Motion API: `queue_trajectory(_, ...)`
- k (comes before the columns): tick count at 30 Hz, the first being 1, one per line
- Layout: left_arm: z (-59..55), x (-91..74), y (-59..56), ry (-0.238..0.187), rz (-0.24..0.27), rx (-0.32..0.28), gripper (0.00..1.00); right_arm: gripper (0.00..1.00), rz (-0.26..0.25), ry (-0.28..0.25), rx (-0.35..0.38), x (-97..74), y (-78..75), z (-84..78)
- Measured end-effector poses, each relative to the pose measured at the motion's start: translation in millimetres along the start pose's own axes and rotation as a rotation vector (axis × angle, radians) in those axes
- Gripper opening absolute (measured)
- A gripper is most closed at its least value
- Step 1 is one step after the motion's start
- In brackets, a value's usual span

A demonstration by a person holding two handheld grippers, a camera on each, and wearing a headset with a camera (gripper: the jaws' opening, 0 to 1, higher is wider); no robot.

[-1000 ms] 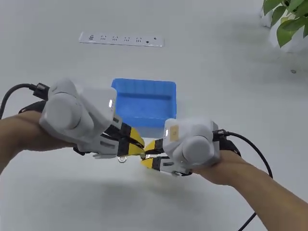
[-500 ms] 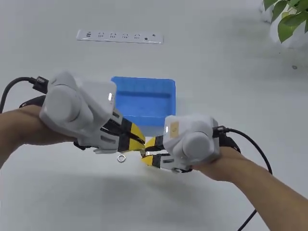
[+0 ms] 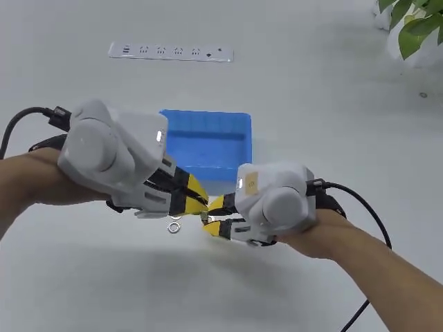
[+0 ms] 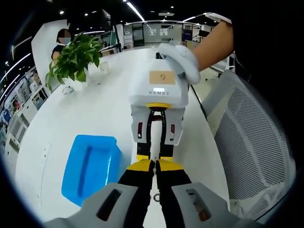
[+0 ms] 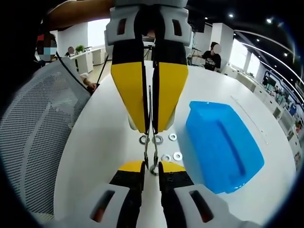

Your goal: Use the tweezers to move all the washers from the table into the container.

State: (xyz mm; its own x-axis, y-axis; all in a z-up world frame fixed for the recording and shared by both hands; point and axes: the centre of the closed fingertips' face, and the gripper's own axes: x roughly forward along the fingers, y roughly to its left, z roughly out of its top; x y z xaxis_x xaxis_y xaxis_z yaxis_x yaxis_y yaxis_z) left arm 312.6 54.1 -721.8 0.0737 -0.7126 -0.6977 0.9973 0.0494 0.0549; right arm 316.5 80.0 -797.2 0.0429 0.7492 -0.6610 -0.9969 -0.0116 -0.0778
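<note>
We have raised the left gripper (image 3: 202, 203) a little toward the far side. The washer (image 3: 173, 226) its near edge touched now lies clear, just near of it.

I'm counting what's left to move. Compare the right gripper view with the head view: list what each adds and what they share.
Right gripper view adds: the tweezers clamped between the left gripper's yellow jaws, at least five washers lying on the table beside the container, and a mesh chair.
Head view adds: a power strip, plant leaves and a lone washer below the grippers.
Shared: the blue container, the white table and the left gripper.
</note>
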Motion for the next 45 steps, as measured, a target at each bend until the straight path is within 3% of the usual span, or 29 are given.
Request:
queue_trajectory(29, 2.4, 0.8, 0.6, -0.008, -0.018, -0.013, 0.06, 0.09, 0.001, -0.01, 0.042, -0.7, 0.3, 3.5)
queue_trajectory(45, 10.5, -10.0, 0.7, -0.007, -0.011, -0.018, 0.06, 0.09, -0.005, -0.028, 0.042, -9.6, 0.5, 14.8)
